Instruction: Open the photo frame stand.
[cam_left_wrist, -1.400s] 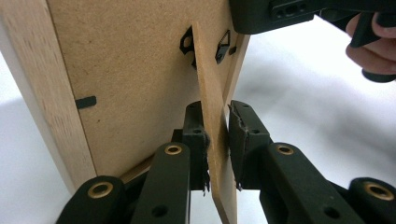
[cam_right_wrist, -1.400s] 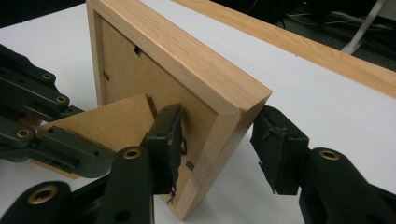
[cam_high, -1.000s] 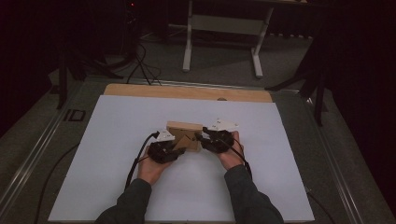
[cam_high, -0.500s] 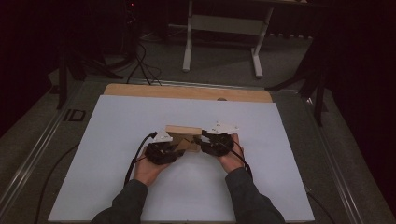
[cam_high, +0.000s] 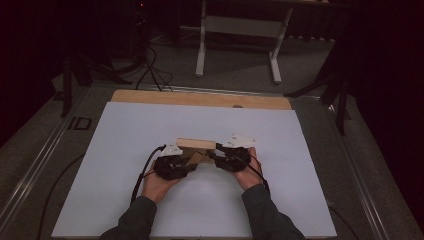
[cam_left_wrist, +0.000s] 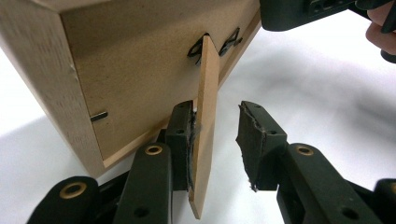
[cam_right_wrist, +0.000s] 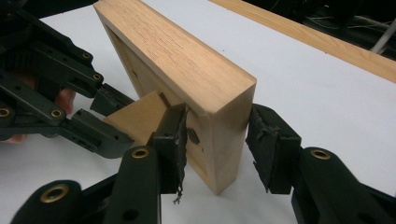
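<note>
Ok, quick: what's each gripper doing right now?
Left gripper: open, jaws just widened, around the stand flap; one pad touches.
Right gripper: jaws straddle the wooden frame edge; grip cannot be told.

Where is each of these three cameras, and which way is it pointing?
High view: above the person's side, looking forward and down on the white table; forearms, hands and both grippers show.
Left gripper view: rides the left gripper, looking along its jaws at the picture frame's back and fold-out stand.
Right gripper view: rides the right gripper, whose jaws straddle the frame's edge.
Shared: both gripper views show the frame, its stand and the other gripper.
</note>
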